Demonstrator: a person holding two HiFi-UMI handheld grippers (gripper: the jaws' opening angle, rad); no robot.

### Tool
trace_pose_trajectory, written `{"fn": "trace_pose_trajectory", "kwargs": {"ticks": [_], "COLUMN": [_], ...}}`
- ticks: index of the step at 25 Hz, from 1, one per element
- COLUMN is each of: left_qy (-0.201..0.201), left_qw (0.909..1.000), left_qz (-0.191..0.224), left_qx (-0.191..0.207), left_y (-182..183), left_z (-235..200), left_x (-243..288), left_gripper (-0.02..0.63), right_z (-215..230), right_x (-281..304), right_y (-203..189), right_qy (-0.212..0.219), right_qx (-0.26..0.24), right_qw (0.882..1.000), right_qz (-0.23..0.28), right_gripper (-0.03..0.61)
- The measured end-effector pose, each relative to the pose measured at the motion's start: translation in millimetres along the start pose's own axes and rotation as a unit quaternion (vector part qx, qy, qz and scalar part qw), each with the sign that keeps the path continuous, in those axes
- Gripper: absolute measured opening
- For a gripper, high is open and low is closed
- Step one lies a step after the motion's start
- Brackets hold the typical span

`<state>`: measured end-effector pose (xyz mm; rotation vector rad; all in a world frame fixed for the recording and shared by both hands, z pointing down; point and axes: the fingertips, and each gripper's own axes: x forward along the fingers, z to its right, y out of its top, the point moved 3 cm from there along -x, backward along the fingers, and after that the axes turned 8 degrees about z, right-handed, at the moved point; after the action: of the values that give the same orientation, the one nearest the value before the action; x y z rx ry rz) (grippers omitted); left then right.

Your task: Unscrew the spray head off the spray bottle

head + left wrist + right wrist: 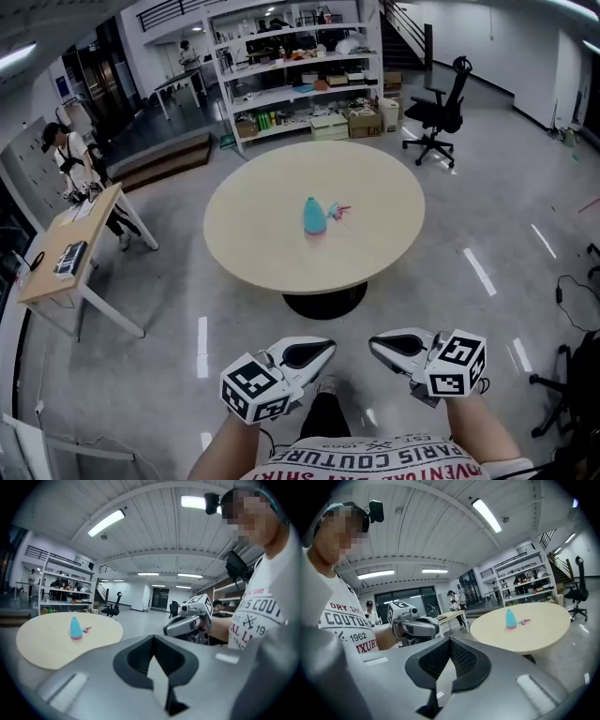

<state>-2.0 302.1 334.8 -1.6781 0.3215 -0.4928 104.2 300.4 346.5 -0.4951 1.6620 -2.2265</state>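
Observation:
A teal spray bottle (314,217) stands upright near the middle of the round beige table (262,248). A small pink spray head (338,212) lies on the tabletop just right of it, apart from the bottle. Both grippers hang low by my body, well short of the table. My left gripper (328,346) and right gripper (374,342) are shut with nothing between them, tips pointing at each other. The left gripper view shows the bottle (75,628) far off and the right gripper (187,623) opposite. The right gripper view shows the bottle (510,618) and the left gripper (415,626).
Grey polished floor lies between me and the table's dark pedestal (323,302). A black office chair (441,111) stands behind the table on the right, stocked shelves (300,80) at the back. A wooden desk (70,251) with a person (67,155) beside it is at the left.

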Motion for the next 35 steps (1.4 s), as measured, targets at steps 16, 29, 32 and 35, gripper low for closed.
{"fn": "trace_pose_trajectory", "kwargs": {"ticks": [16, 29, 32, 35], "left_qy": [-0.019, -0.023, -0.025, -0.024], "left_qw": [0.9997, 0.9997, 0.9997, 0.9997], "left_qz": [0.016, 0.008, 0.006, 0.007], "left_qx": [0.005, 0.001, 0.001, 0.000], "left_y": [32, 24, 21, 20], "left_z": [148, 167, 170, 169], "left_x": [-42, -40, -40, -42], "left_gripper": [0.000, 0.000, 0.000, 0.000], "right_z": [-106, -123, -128, -130], "right_x": [-73, -81, -86, -86], "right_y": [5, 0, 3, 4], "right_qy": [0.001, 0.020, 0.026, 0.028], "right_qx": [-0.024, -0.028, -0.033, -0.032], "right_qw": [1.000, 0.999, 0.999, 0.999], "right_qz": [-0.016, -0.014, -0.005, -0.002], "right_gripper": [0.001, 0.002, 0.001, 0.001]}}
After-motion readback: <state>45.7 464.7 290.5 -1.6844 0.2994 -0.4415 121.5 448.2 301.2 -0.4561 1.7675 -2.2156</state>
